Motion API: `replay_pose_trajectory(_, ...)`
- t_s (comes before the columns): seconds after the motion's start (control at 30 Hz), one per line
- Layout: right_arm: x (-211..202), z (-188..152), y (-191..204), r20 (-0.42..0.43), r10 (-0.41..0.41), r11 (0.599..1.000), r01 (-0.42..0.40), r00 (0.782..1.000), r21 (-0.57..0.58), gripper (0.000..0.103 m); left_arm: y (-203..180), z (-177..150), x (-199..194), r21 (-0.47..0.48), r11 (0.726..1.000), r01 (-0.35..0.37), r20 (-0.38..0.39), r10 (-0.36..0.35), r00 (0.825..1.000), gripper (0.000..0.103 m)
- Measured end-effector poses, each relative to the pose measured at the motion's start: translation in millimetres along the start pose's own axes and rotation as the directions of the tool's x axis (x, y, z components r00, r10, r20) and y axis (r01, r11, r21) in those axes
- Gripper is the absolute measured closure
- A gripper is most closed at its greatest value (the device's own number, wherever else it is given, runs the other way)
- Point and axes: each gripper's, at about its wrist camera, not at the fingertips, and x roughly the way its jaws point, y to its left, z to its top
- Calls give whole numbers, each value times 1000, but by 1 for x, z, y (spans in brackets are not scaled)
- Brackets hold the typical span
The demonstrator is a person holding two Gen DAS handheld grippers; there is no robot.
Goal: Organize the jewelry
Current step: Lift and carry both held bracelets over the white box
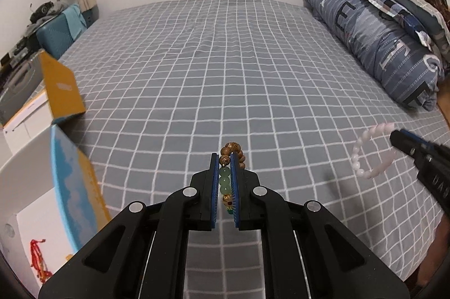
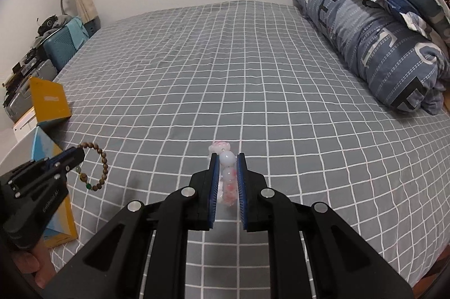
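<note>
My left gripper [image 1: 224, 158] is shut on a bracelet of brown wooden and green beads [image 1: 228, 155], held above the grey checked bed [image 1: 225, 60]. The right wrist view shows that same bracelet [image 2: 97, 168] hanging as a loop from the left gripper [image 2: 80, 154] at the left. My right gripper [image 2: 227, 157] is shut on a pink and white bead bracelet [image 2: 227, 172], also off the bed. From the left wrist view, the pink bracelet [image 1: 371, 152] dangles from the right gripper [image 1: 393, 135] at the right edge.
An open box with yellow and blue flaps [image 1: 67, 158] and a white inside holding a red corded piece [image 1: 39, 262] stands at the bed's left edge. A rolled blue quilt [image 1: 374, 43] and pillows lie at the right. A teal case [image 1: 59, 31] sits beyond the bed, left.
</note>
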Motion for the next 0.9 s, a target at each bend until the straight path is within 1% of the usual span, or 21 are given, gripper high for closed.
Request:
replay_pose_trajectory(0.1, -9, -3, 9, 8, 12, 1000, -12, 1000, -5, 91, 11, -8, -10, -10, 1000, -24, 7, 25, 1000, 96)
replay_pose_trajectory(0.27, -16, -5, 27, 17, 27, 999, -27, 999, -26, 91, 33, -15, -33, -31, 999, -43, 28, 44, 999, 96)
replay_pose_trajectory(0.43, -20, -5, 57, 22, 63, 996, -62, 998, -57, 91, 60, -20, -60, -69, 996, -64, 54, 67, 996, 96)
replay_pose_trajectory(0.63, -26, -5, 108, 38, 114, 988, -109, 993, -111, 91, 91, -31, -89, -115, 991, -62, 87, 73, 994, 95)
replay_pose_trajectory(0.73, -27, -6, 137, 41, 137, 980, -129, 990, -148, 91, 106, -38, -100, -132, 988, -79, 96, 92, 991, 95)
replay_pose_trajectory(0.9, -29, -8, 184, 39, 190, 964, -179, 981, -197, 91, 144, -53, -118, -185, 974, -133, 103, 153, 983, 95)
